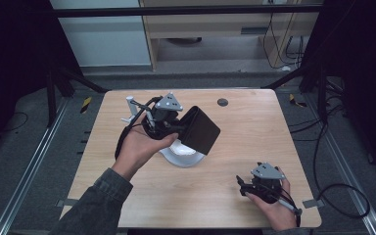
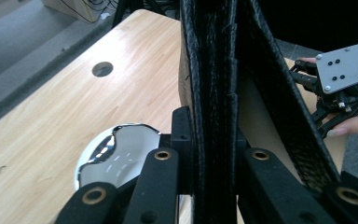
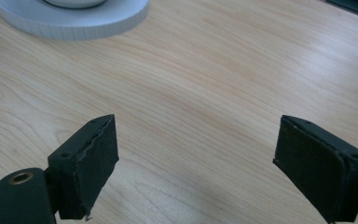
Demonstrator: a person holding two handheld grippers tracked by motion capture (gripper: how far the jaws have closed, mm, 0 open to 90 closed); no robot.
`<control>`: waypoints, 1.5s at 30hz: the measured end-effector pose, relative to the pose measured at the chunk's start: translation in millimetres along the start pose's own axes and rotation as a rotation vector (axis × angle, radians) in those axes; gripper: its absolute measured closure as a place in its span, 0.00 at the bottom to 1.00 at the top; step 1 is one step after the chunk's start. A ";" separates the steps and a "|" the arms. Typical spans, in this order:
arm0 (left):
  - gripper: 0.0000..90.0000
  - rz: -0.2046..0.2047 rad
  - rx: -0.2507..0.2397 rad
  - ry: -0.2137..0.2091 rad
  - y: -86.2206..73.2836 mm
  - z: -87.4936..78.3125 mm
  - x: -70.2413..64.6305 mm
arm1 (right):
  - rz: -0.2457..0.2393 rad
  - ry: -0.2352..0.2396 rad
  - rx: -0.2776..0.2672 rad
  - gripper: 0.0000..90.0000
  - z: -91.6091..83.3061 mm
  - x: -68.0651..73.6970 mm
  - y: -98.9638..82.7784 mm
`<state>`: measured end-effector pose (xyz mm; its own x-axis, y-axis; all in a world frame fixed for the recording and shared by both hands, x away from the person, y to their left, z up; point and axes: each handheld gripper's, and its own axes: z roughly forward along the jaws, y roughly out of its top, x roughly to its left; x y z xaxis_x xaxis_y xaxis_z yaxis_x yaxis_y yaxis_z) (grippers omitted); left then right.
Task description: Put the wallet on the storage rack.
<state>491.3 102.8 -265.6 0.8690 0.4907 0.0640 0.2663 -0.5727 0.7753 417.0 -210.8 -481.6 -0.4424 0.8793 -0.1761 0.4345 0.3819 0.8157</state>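
My left gripper (image 1: 182, 130) is held above the table's middle and is shut on a black, leather-textured square case (image 1: 199, 129). In the left gripper view the case (image 2: 214, 70) stands upright between the jaws, and my left gripper (image 2: 209, 144) clamps its lower edge. Under it, on the table, lies a round white dish with a shiny inside (image 1: 181, 156) (image 2: 116, 156). My right gripper (image 1: 243, 185) rests low at the front right, open, nothing between its fingers. In its own view my right gripper (image 3: 196, 163) faces bare wood, with the white dish's rim (image 3: 74, 25) at the top left.
The wooden table (image 1: 254, 137) has a round cable hole (image 1: 222, 102) (image 2: 102, 69) near its far edge. A small white stand (image 1: 129, 106) is at the back left behind my left hand. The right hand and gripper (image 2: 342, 81) appear beyond the case.
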 end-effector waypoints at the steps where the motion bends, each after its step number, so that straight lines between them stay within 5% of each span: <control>1: 0.89 0.004 0.002 0.004 0.7 -1.7 0.3 | 0.000 -0.005 0.006 0.15 0.6 -0.6 -0.6; 7: 0.89 0.021 0.015 0.026 3.6 -9.3 3.1 | 0.031 -0.060 0.058 0.15 3.2 -8.2 -5.9; 24: 0.89 0.029 0.043 0.097 -1.3 -22.6 17.1 | 0.051 -0.070 0.083 0.15 4.9 -10.5 -7.3; 45: 0.89 -0.002 0.135 0.102 -28.4 20.7 33.2 | 0.059 -0.070 0.098 0.15 4.8 -12.9 -8.9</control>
<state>521.2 121.8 -298.5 0.8234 0.5521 0.1310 0.3275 -0.6509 0.6848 422.6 -224.2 -489.2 -0.3593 0.9175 -0.1704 0.5342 0.3520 0.7686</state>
